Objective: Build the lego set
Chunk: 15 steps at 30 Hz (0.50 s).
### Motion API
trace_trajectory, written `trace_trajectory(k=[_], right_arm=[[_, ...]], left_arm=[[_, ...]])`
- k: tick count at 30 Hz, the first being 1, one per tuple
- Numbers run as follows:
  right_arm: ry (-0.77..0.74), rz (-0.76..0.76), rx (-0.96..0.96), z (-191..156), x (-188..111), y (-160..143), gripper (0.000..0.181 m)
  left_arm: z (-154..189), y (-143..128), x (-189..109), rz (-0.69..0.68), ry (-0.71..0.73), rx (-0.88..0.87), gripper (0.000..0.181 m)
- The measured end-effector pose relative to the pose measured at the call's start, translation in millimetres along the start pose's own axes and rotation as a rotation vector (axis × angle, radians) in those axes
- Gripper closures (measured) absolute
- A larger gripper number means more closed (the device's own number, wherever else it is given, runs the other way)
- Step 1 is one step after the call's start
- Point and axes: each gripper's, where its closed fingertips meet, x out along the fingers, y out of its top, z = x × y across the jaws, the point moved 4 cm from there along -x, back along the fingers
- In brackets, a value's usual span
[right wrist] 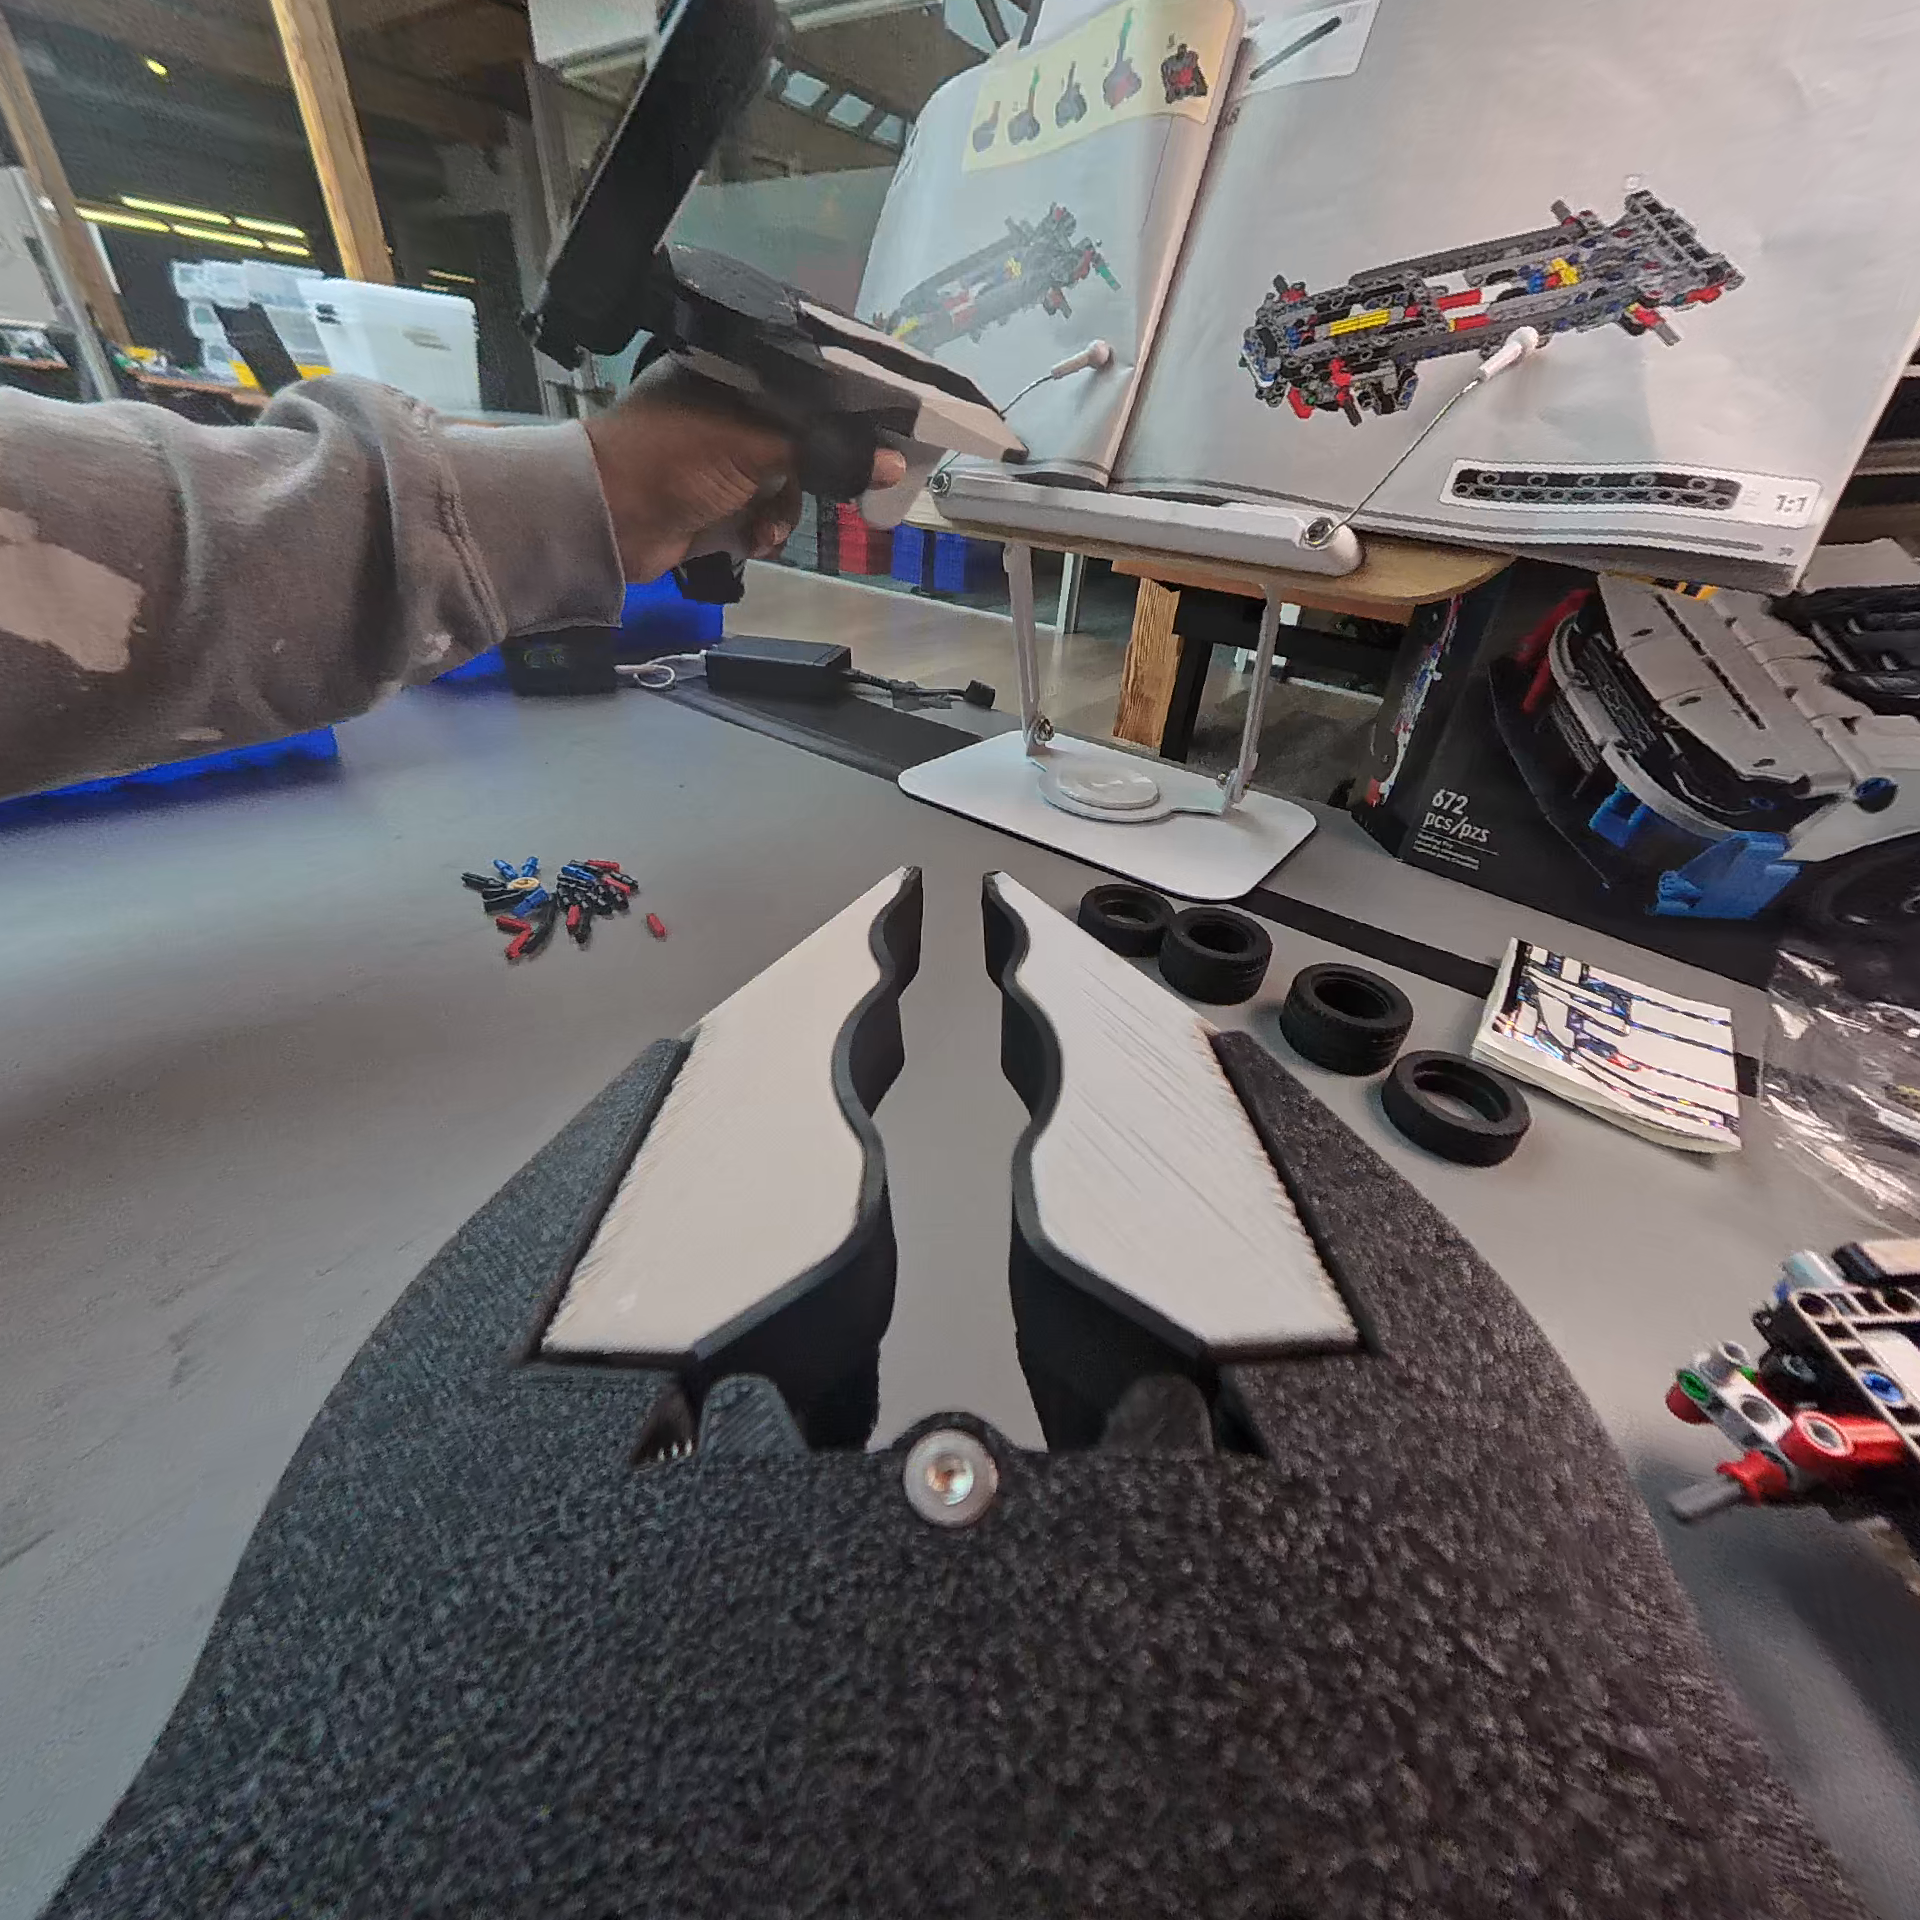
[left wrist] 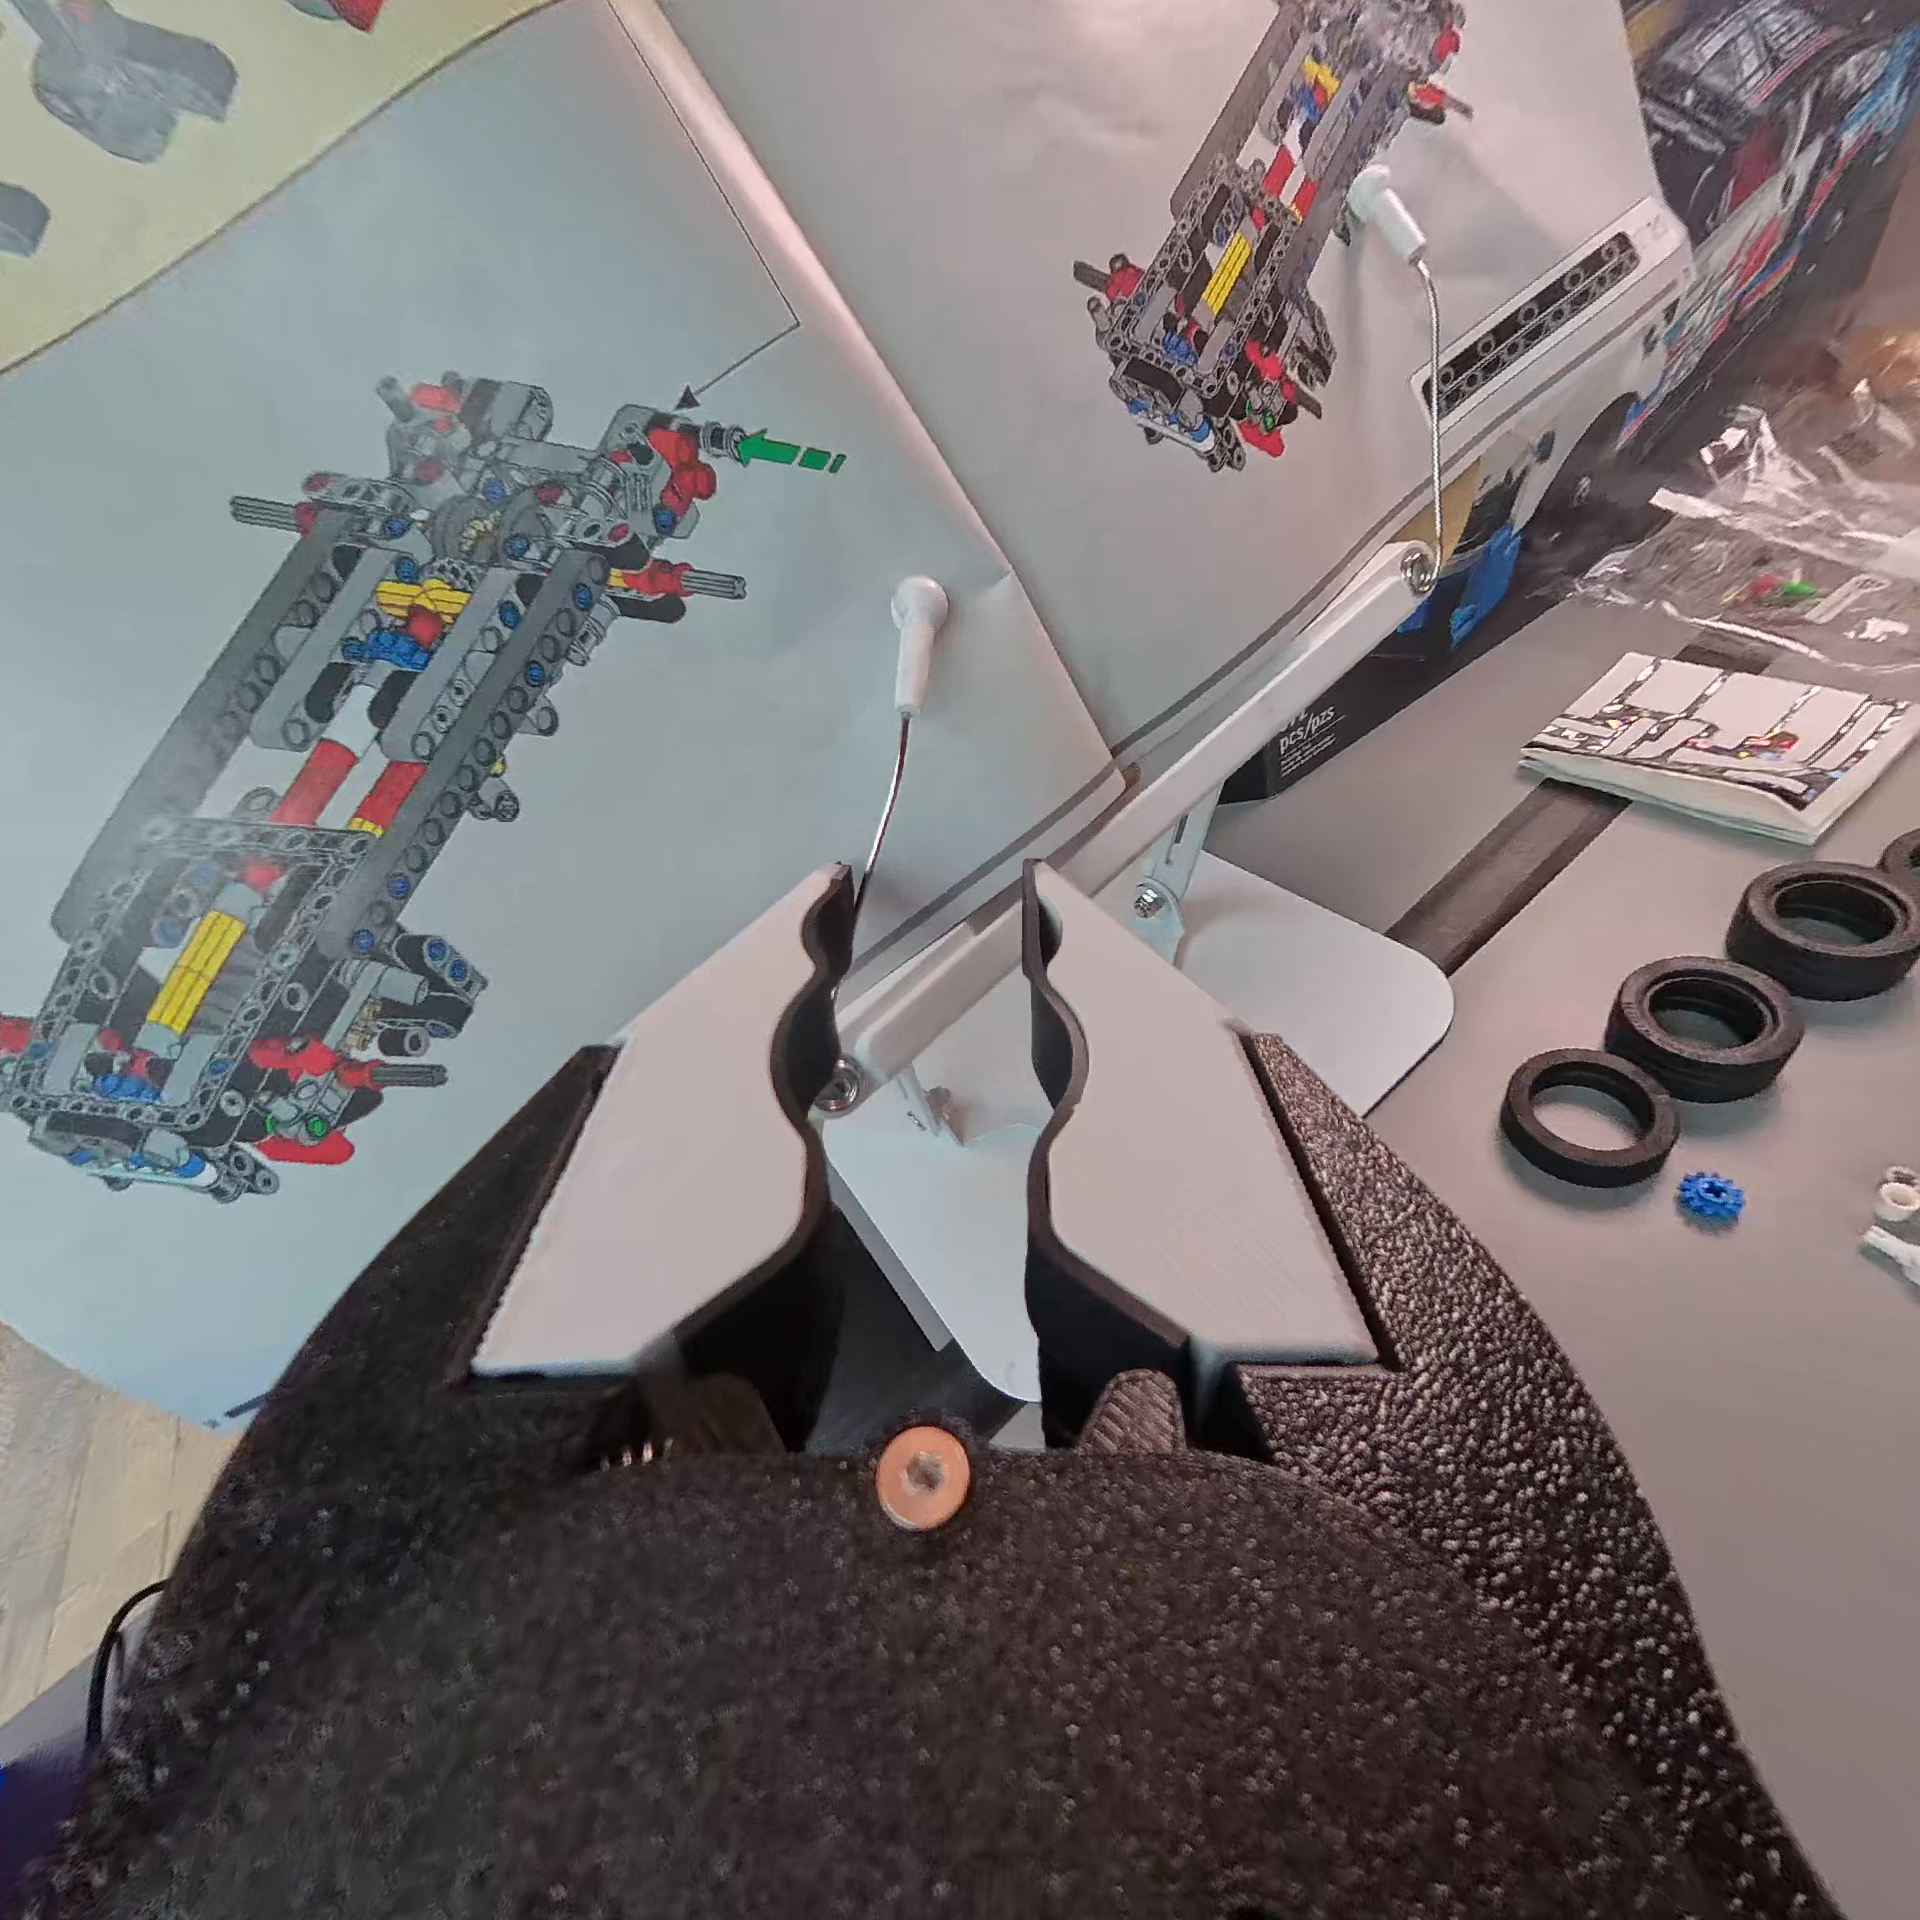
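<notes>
Jaws of left gripper [left wrist: 935, 883] parted at instruction booklet's [left wrist: 520, 675] lower edge.

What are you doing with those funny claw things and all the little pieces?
A person is building a Lego car with a claw gripper in each hand. The left gripper is held up at the instruction book on its white stand, open and empty. The right gripper hovers over the grey table, also open and empty. Four black tyres and a pile of small pins wait on the table. The half-built chassis sits off to the right.
</notes>
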Motion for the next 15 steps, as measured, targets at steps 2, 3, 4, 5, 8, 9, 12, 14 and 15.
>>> trace_trajectory(k=[2,3,4,5,8,9,12,14,15], right_arm=[[0.023,-0.008,-0.017,-1,14,1,0.171],[0.036,-0.008,-0.024,-2,22,3,0.171],[0.05,-0.004,-0.029,-3,31,5,0.171],[0.065,0.001,-0.032,-5,40,8,0.171],[0.106,0.02,-0.037,-12,66,14,0.171],[0.118,0.024,-0.031,-14,74,15,0.171],[0.15,0.019,-0.013,-19,91,11,0.171],[0.161,0.007,-0.011,-22,93,5,0.171],[0.164,-0.002,-0.013,-22,93,1,0.171]], left_arm=[[-4,-3,7,0.004,0.025,0.022,0.157],[-6,-3,9,0.01,0.036,0.023,0.162],[-9,-4,9,0.021,0.05,0.022,0.17],[-13,-5,9,0.031,0.06,0.02,0.177],[-16,-5,7,0.049,0.018,-0.011,0.178],[-16,-5,6,0.052,0.013,-0.021,0.178],[-27,-5,1,0.088,0.031,-0.139,0.181],[-38,-9,-3,0.13,0.003,-0.289,0.18],[-44,-13,-5,0.145,0.011,-0.355,0.18]])
